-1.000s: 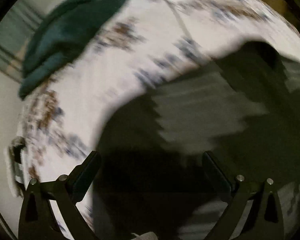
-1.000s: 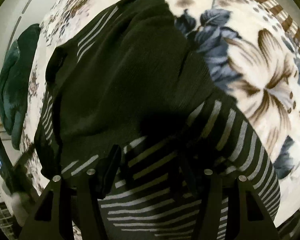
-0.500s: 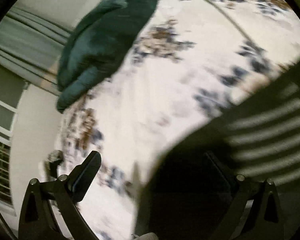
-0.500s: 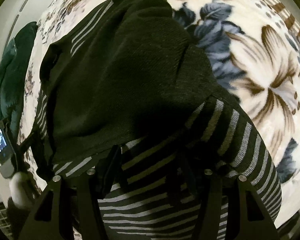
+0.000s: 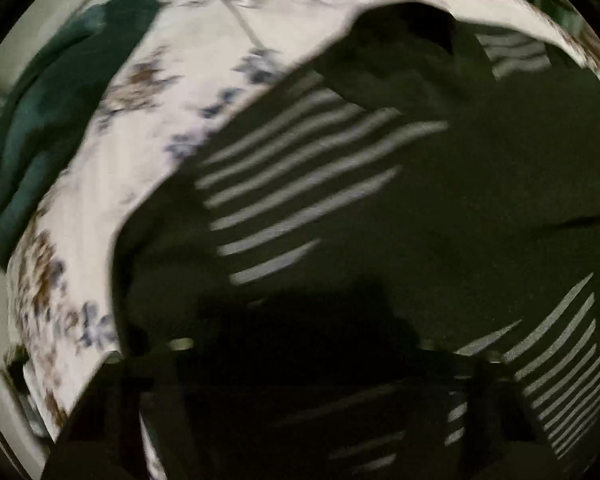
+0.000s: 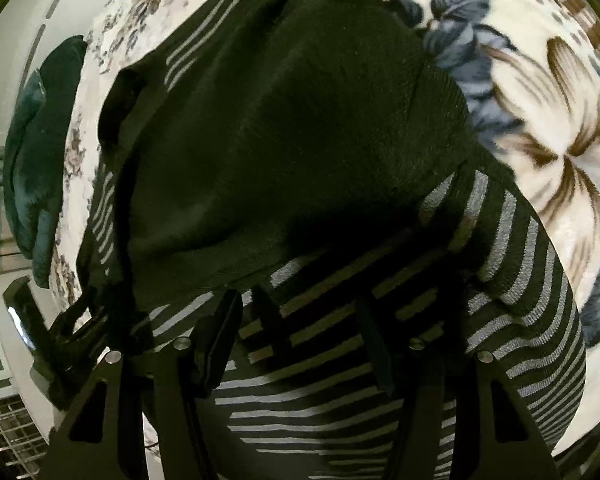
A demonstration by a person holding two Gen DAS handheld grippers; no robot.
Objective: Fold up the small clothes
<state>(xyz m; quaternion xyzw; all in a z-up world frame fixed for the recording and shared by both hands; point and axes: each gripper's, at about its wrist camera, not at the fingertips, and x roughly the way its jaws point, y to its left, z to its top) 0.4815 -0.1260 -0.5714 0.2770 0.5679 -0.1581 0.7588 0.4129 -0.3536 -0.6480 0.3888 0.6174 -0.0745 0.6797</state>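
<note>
A dark knit garment with grey stripes (image 6: 284,128) lies on a floral blanket (image 6: 560,128); it also fills most of the left wrist view (image 5: 420,200). My right gripper (image 6: 300,320) is open, its fingers (image 6: 216,332) wide apart right over the striped near edge. My left gripper (image 5: 300,364) sits low over the garment's near edge; its fingers are lost in shadow and blur. The left gripper's body (image 6: 60,344) shows at the lower left of the right wrist view, at the garment's left edge.
A dark green cloth (image 5: 52,128) lies bunched at the blanket's far left edge, also in the right wrist view (image 6: 40,160). A white wall and a wire rack (image 6: 8,432) lie beyond the blanket's left edge.
The left wrist view swung off over the blanket and back onto the garment, now closer and lower. My right gripper stayed open over the striped edge, nearly still.
</note>
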